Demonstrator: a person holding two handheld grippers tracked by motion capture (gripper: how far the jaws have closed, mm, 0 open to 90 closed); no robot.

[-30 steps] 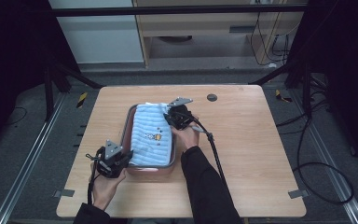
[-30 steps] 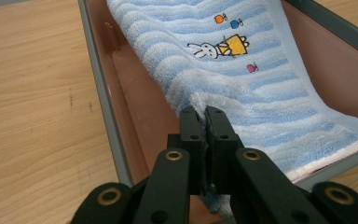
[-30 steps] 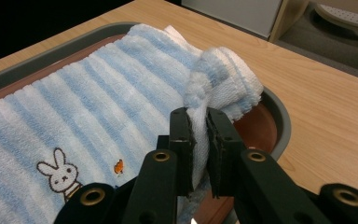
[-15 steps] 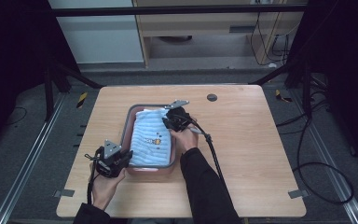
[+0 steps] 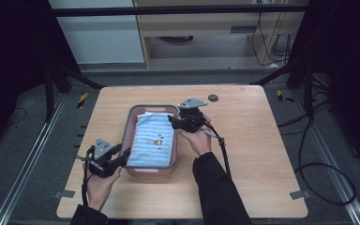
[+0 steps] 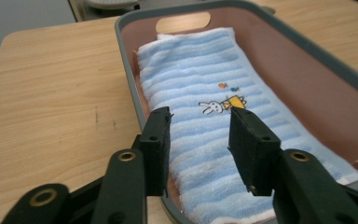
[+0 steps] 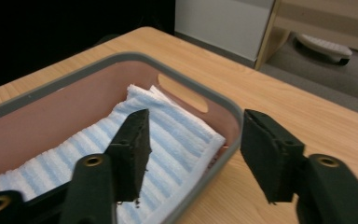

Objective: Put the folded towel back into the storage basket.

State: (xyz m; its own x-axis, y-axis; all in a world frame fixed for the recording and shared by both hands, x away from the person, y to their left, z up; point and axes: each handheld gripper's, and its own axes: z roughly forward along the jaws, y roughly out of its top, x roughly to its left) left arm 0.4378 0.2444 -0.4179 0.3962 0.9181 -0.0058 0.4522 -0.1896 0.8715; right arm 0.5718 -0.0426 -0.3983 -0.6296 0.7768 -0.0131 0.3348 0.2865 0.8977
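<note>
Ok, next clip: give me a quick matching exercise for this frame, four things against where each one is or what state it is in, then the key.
Things:
1. folded blue striped towel
2. pink bin
3. left gripper
4. right gripper

Places or states:
A. at the far right rim of the bin, jaws open
B. standing on the wooden table
C. lying flat inside the bin
D. at the near left corner of the bin, jaws open with nothing between them

Pairs: 1-C, 2-B, 3-D, 4-A
</note>
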